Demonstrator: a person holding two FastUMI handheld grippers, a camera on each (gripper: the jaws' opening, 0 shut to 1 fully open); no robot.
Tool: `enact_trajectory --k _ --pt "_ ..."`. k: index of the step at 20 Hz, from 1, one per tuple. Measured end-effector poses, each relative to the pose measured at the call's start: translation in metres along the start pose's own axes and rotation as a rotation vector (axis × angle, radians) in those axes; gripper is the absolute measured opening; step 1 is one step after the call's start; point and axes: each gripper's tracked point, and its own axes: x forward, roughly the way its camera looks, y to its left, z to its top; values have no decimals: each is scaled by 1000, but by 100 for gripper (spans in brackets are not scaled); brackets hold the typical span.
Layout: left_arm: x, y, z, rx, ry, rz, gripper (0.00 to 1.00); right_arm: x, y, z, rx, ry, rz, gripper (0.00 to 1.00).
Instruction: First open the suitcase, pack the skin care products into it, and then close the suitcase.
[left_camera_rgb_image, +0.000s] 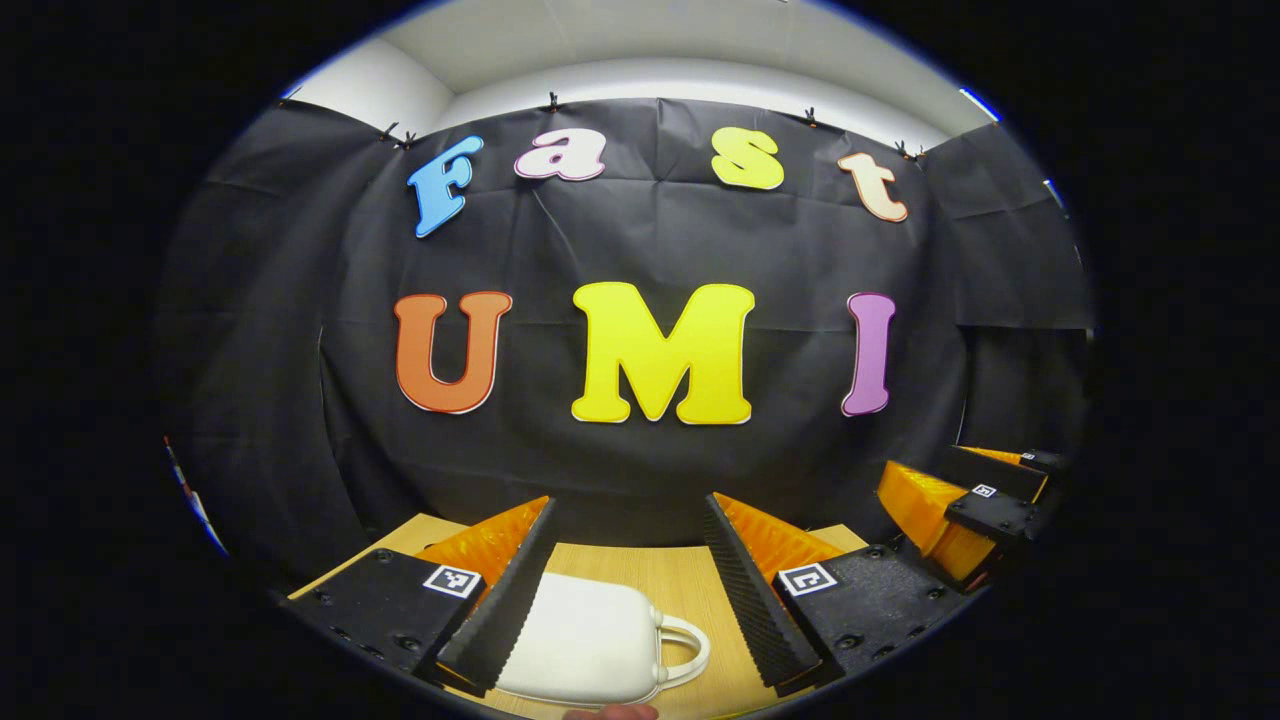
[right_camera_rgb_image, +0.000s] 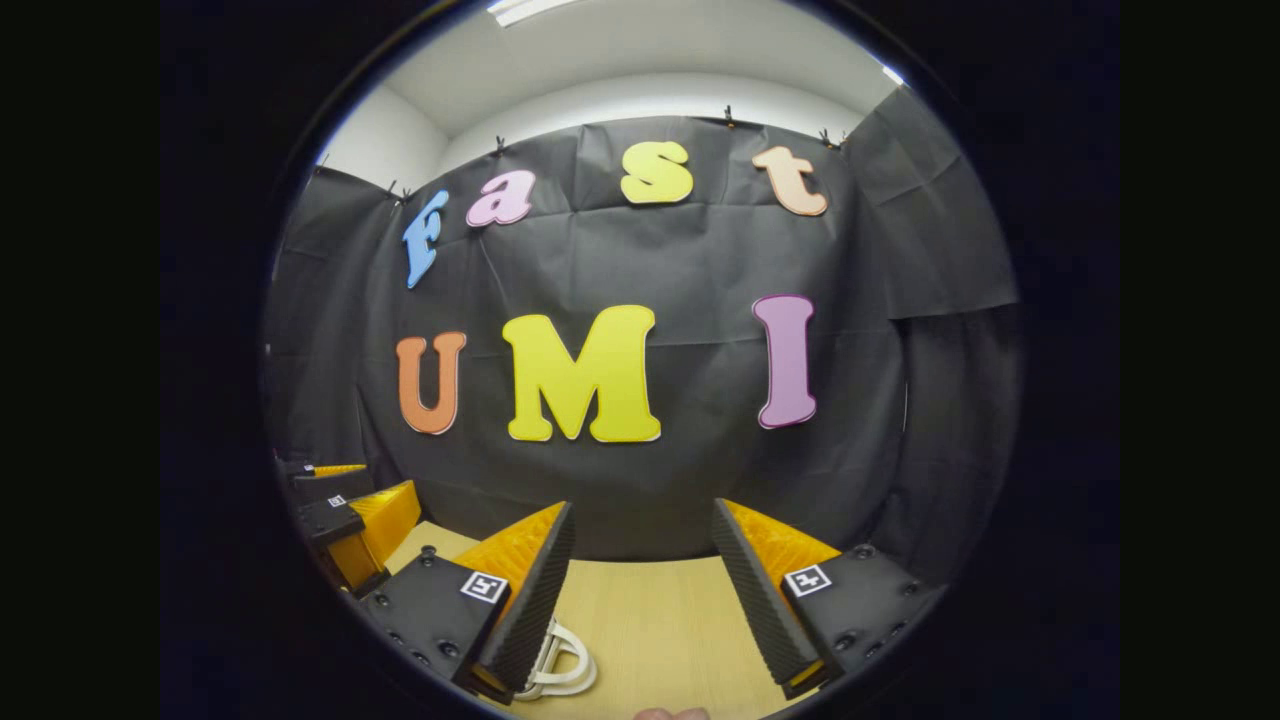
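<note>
The suitcase (left_camera_rgb_image: 585, 640) is a small white case with rounded corners and a smooth shell, lying flat on the wooden worktop (left_camera_rgb_image: 690, 580) with its lid closed. A white loop handle (left_camera_rgb_image: 685, 645) sticks out from one short side. In the left gripper view the case sits near the worktop's near edge, below and between the fingers of the left gripper (left_camera_rgb_image: 625, 590). The jaws stand wide apart and touch nothing, so this claw is released and hangs over the case. From here the handle points toward the side where the right gripper (left_camera_rgb_image: 975, 515) shows at the edge of the view.

In the right gripper view the handle (right_camera_rgb_image: 560, 660) peeks out from behind one finger of the right gripper (right_camera_rgb_image: 640, 600), close to the near edge of the worktop (right_camera_rgb_image: 660, 620). This claw is also released, jaws spread, with bare wood between the fingers. The left gripper (right_camera_rgb_image: 345, 520) shows farther off, beside the worktop's side edge.

The far edge of the worktop meets the black cloth wall (left_camera_rgb_image: 640, 240). The strip of wood between the case and that far edge is bare, and so is the wood ahead of the right gripper. What the closed suitcase holds cannot be told.
</note>
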Motion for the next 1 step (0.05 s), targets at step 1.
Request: enact_trajectory --k 1 --pt "1 0 -1 2 1 3 92 0 1 0 -4 0 3 77"
